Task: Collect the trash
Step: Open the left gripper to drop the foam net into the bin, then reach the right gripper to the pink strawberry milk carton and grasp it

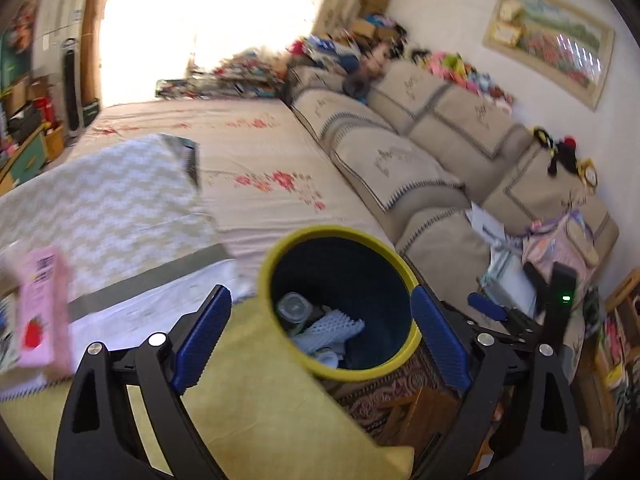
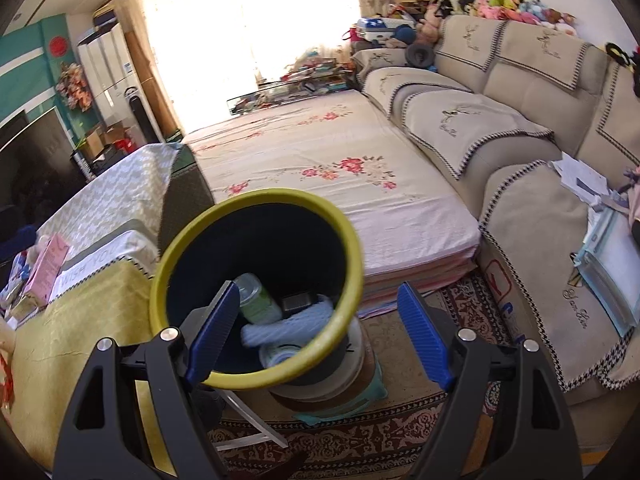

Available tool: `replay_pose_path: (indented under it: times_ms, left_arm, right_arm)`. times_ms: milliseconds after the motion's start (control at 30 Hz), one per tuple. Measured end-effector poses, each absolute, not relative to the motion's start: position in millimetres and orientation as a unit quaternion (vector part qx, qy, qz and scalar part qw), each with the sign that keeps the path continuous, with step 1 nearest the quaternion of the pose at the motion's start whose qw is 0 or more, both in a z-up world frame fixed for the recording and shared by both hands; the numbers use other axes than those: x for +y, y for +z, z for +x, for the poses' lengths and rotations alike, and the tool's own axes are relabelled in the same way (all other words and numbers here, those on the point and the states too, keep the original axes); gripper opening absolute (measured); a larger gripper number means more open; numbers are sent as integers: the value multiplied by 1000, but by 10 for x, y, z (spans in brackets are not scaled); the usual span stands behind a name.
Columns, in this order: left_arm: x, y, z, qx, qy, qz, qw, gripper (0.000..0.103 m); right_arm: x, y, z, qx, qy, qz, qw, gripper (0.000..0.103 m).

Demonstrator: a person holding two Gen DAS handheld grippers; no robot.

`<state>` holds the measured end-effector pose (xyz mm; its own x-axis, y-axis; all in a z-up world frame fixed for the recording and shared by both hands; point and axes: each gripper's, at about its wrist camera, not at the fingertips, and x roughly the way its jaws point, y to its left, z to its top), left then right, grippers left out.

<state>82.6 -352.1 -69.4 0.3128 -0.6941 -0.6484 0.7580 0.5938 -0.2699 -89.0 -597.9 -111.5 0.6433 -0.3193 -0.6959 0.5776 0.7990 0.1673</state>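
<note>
Trash bin [image 2: 256,284] with the yellow rim sits bottom centre of both frames, mouth wide open right under the left gripper [image 1: 320,336] and right gripper [image 2: 320,336], both released and empty, probably so a bottle [image 2: 256,300] and other junk drops straight in.
</note>
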Motion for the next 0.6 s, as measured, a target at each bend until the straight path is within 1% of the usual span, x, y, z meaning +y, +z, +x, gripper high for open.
replay_pose_path:
  times_ms: [167,267,400,600]
  left_arm:
    - [-2445,-492,709,334,-369,21,867,93]
    - [-1840,-415,688,313,-296,20,902,94]
    - [-1136,-397,688,298,-229,-5,926,95]
    - [-493,-477,665,288,-186,-15,939,95]
  right_arm:
    - [-5536,-1052,-550,347,-200,163,902,77]
    - [-5131,-980,-287,349,-150,147,913,77]
    - [-4500,-886,88,354,-82,111,925,77]
    - [-3603,-774,643,362,-4,68,929,77]
